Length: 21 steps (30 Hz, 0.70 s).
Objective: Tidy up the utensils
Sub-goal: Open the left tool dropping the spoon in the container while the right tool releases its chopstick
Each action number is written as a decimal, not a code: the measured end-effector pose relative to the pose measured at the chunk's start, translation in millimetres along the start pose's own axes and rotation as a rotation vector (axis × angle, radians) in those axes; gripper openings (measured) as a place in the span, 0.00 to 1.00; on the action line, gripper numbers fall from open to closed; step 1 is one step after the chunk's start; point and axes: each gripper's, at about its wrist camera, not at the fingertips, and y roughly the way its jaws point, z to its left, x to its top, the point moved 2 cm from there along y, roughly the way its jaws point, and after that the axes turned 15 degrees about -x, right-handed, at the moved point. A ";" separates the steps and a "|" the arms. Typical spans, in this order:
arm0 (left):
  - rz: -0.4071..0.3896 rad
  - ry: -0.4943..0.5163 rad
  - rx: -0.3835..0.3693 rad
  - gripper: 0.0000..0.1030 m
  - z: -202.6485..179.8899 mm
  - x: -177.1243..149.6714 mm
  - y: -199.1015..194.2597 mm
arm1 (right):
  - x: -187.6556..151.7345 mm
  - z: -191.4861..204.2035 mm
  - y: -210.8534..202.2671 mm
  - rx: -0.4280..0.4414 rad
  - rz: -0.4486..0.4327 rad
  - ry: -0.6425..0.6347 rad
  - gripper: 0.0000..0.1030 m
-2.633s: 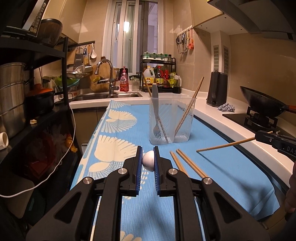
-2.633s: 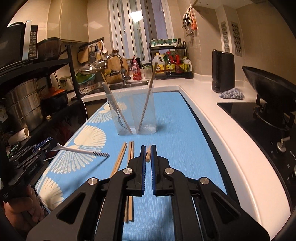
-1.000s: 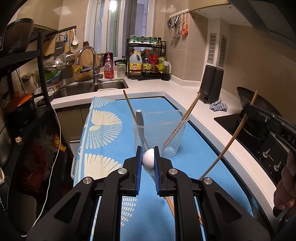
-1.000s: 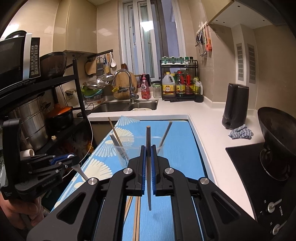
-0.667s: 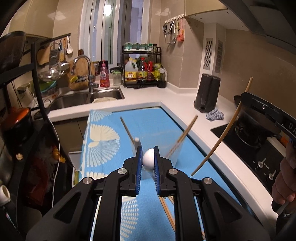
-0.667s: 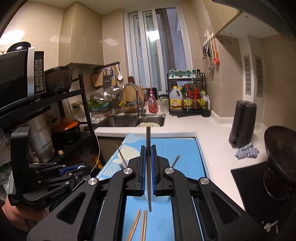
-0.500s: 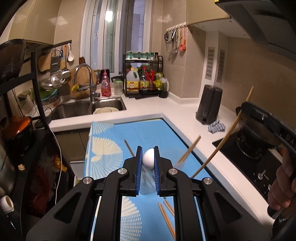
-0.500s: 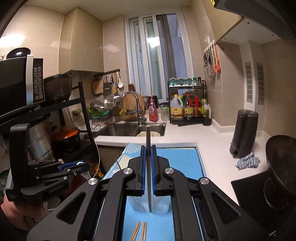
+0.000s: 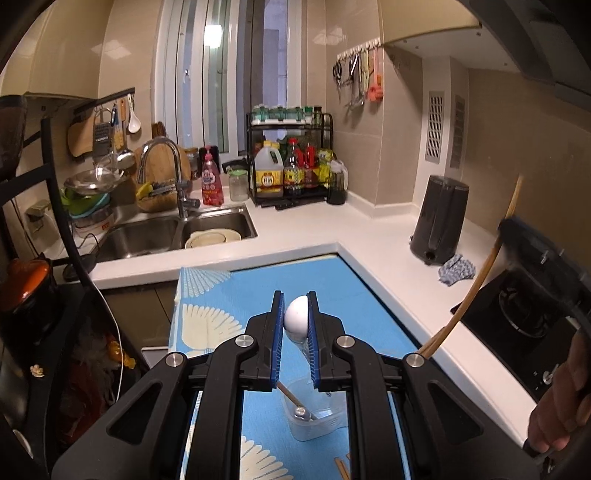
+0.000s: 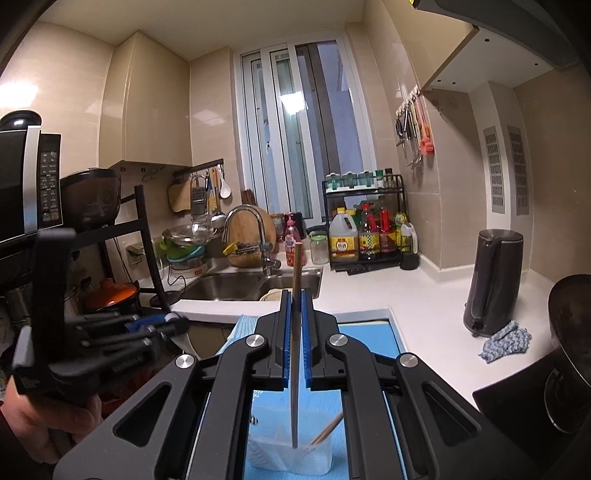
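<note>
white spoon pinched by its handle end in the left tool, hanging above the clear container on the blue-matted bench. chopstick clamped upright in the right tool, its tip just over the container; another chopstick leans inside.

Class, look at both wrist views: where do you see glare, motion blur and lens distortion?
Left wrist view: bright spot on the window, right gripper at the frame's right smeared by motion, walls bowed by the fisheye. Right wrist view: glare on the window and upper-left wall tile, left gripper soft at the edge, dark rounded corners, cabinet edges curved.
</note>
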 end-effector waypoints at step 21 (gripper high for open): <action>0.060 -0.011 -0.022 0.43 9.3 -50.1 40.7 | -87.9 21.5 65.6 -0.004 0.223 -0.126 0.18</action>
